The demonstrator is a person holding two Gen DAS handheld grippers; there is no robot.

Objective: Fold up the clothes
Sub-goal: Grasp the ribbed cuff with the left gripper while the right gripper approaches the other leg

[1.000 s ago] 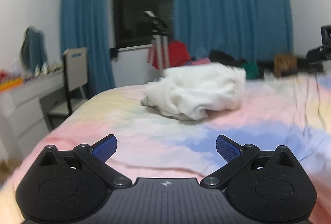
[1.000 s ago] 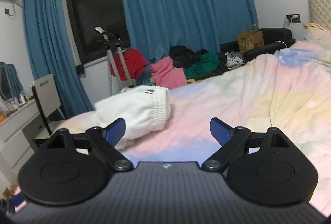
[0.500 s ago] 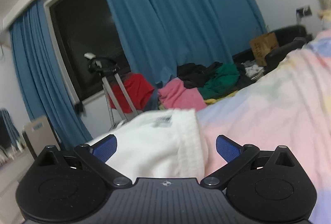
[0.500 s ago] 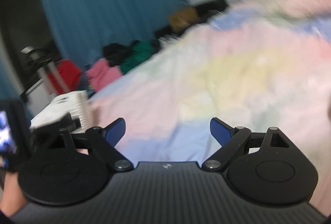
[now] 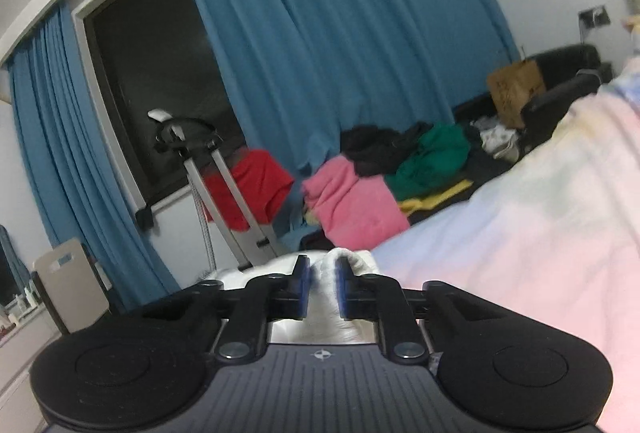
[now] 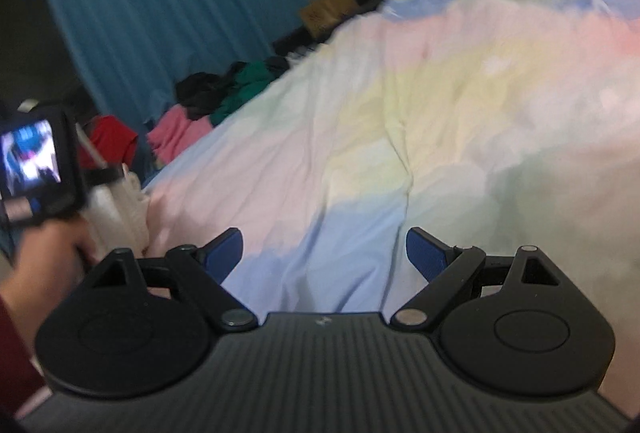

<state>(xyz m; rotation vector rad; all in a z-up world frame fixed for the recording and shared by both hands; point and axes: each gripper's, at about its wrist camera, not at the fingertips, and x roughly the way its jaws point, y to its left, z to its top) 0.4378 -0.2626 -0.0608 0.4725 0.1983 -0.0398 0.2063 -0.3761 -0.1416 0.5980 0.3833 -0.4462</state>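
A white fleecy garment lies at the near left edge of the pastel bed sheet. My left gripper has its jaws closing, and a fold of the white cloth is pinched between the blue pads. In the right wrist view the garment shows at far left, beside the hand that carries the left gripper. My right gripper stands open over bare sheet, to the right of the garment, with nothing between its fingers.
Beyond the bed's far edge lie piles of pink, green and black clothes. A red cloth hangs on a metal stand. Blue curtains cover the wall. A cardboard box and a chair back stand nearby.
The left gripper came up to the white garment and its jaws went from wide open to nearly together on the cloth. The right gripper swung right and dipped toward the sheet, still open.
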